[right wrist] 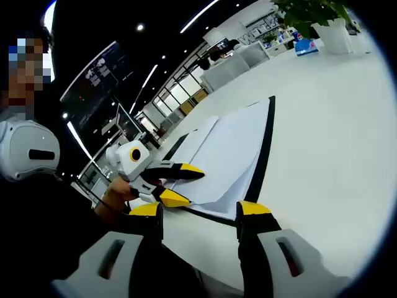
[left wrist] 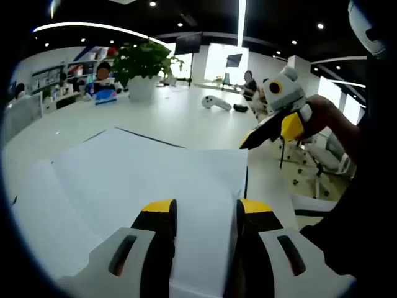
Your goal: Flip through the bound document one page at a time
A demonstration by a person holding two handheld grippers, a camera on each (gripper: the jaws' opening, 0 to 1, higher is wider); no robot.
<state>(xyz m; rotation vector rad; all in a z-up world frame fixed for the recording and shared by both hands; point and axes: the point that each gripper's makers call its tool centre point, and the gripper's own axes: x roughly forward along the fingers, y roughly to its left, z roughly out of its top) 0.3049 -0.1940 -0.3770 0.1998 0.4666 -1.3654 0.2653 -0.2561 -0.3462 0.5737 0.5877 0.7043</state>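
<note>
The bound document (left wrist: 155,167) lies open on the white table (left wrist: 186,112), its white pages fanned and a black binding strip (right wrist: 267,139) along one edge. My left gripper (left wrist: 206,208) is open, with its yellow-tipped jaws astride the near page edge. It also shows as the left gripper (right wrist: 183,184) at the document's (right wrist: 229,155) corner, jaws apart. My right gripper (right wrist: 200,210) stands open just short of the document. In the left gripper view the right gripper (left wrist: 248,143) points its tip at the top page's right corner, held by a hand (left wrist: 329,118).
A potted plant (left wrist: 142,68) in a white pot stands at the table's far side, seen again as the plant (right wrist: 322,25). A small white device (left wrist: 216,102) lies beyond the document. Office chairs (left wrist: 316,167) stand off the table's right edge. People sit in the background.
</note>
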